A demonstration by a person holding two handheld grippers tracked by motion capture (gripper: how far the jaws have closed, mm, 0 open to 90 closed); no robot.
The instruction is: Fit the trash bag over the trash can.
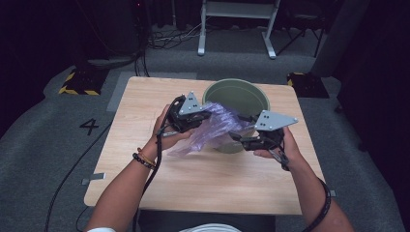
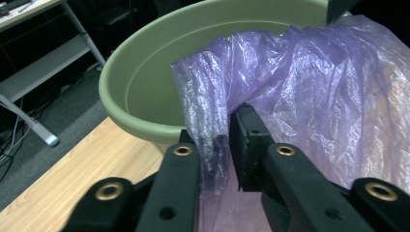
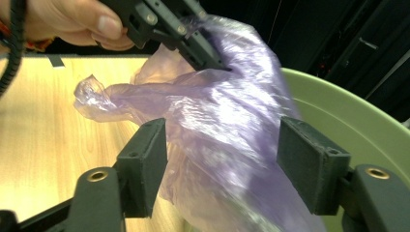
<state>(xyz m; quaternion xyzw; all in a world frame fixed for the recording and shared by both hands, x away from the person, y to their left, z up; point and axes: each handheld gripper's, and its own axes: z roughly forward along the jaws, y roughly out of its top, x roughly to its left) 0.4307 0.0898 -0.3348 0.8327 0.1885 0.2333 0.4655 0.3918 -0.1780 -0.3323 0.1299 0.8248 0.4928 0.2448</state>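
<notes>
a person is working at a wooden table point(image 1: 145, 183) with a gripper in each hand. the left gripper point(image 2: 217, 140) is clenching a bunched fold of a thin purple plastic bag point(image 1: 212, 129), its jaws standing close together with the film pinched between them just above the near rim of a green bucket point(image 1: 244, 92). the bucket is sitting near the far edge of the table, towards the far right corner. the bag is hanging between the two grippers over the near side of the bucket, with a crumpled tail trailing down towards the middle of the tabletop. the right gripper point(image 3: 222, 159) is standing released, its jaws spread wide on either side of the bag; the film is lying in the gap between them and the pads are not pressing on it. its picture of the bag is blurred.
</notes>
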